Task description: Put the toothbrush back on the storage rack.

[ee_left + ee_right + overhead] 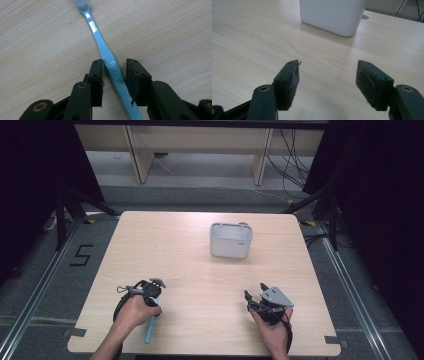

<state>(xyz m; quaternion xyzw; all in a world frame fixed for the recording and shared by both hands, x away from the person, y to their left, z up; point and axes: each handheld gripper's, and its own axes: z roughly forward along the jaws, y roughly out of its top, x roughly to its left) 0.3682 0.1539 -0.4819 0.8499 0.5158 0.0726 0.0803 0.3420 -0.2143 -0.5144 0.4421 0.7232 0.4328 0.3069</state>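
A light blue toothbrush lies flat on the wooden table near the front left. In the left gripper view its handle runs up between my jaws, bristle end farthest from me. My left gripper points down over it, jaws astride the handle's thick part. The left pad is close against the handle and a narrow gap shows at the right pad, so it stands open. My right gripper rests at the front right, open wide with nothing between its fingers.
A white rectangular container stands upright at the back middle of the table, ahead of my right gripper. Bare wood lies between it and both hands. Black stands and cables ring the table on the floor.
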